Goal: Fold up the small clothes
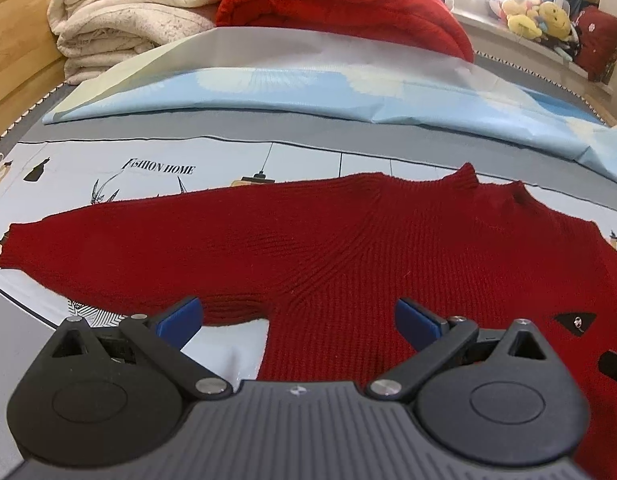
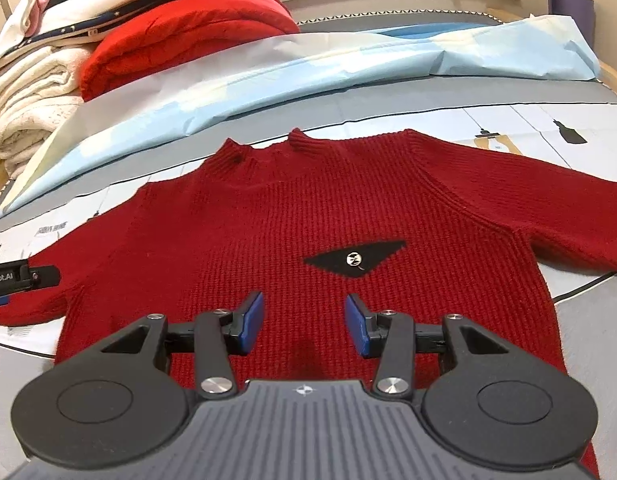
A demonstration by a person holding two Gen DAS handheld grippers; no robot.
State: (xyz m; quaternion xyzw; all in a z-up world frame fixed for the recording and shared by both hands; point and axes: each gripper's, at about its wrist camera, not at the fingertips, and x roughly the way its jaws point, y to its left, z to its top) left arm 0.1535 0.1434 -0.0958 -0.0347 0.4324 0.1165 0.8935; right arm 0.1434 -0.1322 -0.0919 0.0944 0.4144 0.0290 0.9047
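A small dark red knit sweater (image 1: 348, 248) lies flat, front up, both sleeves spread out, on a printed bed sheet (image 1: 148, 168). It bears a black triangular patch with a metal button (image 2: 354, 260). My left gripper (image 1: 298, 320) hovers open over the sweater's left armpit and side edge, with nothing between its blue pads. Above the lower chest of the sweater (image 2: 308, 208), just below the patch, my right gripper (image 2: 304, 322) stands open and empty. The left gripper's tip (image 2: 24, 276) shows at the left edge of the right wrist view, over the sleeve.
A light blue folded sheet (image 1: 348, 96) lies behind the sweater. Behind it are a bright red blanket (image 1: 348, 4) and stacked cream blankets (image 1: 124, 20). Plush toys (image 1: 536, 16) sit on a sill at the far right. A wooden bed frame (image 1: 12, 40) borders the left.
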